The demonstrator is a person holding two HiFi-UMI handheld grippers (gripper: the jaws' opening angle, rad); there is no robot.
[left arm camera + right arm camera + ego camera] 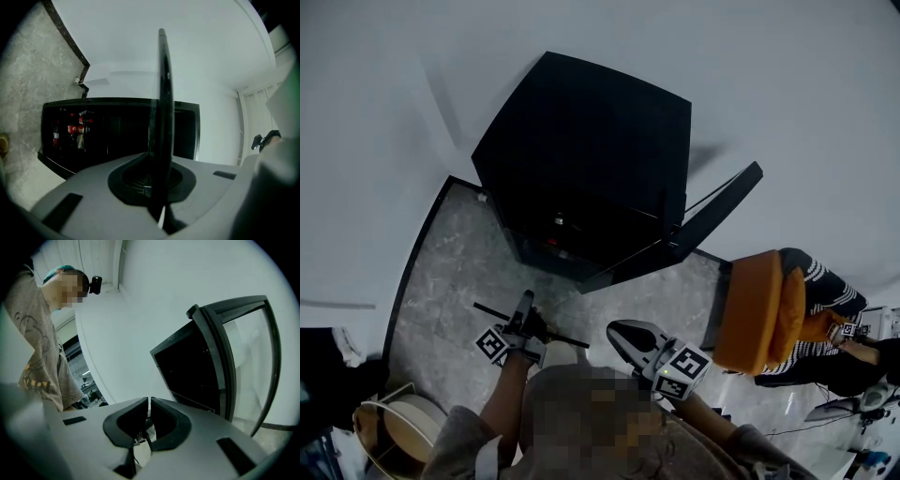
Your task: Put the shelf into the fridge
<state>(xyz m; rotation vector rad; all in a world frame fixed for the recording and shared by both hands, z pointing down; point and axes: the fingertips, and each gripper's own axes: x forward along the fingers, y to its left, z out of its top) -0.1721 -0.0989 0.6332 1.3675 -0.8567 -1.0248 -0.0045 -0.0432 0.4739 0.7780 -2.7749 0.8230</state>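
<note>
left gripper (157, 183) level, clamping shelf (164, 93) | right gripper (148, 420) empty, fingers (129, 420) together

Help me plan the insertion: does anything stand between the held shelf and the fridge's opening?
Nothing visible does. The glass door stands swung aside, and only grey marbled floor lies between the thin dark shelf and the black fridge.

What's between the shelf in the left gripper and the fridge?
Only bare grey floor separates the shelf from the open fridge; the head view shows that.
</note>
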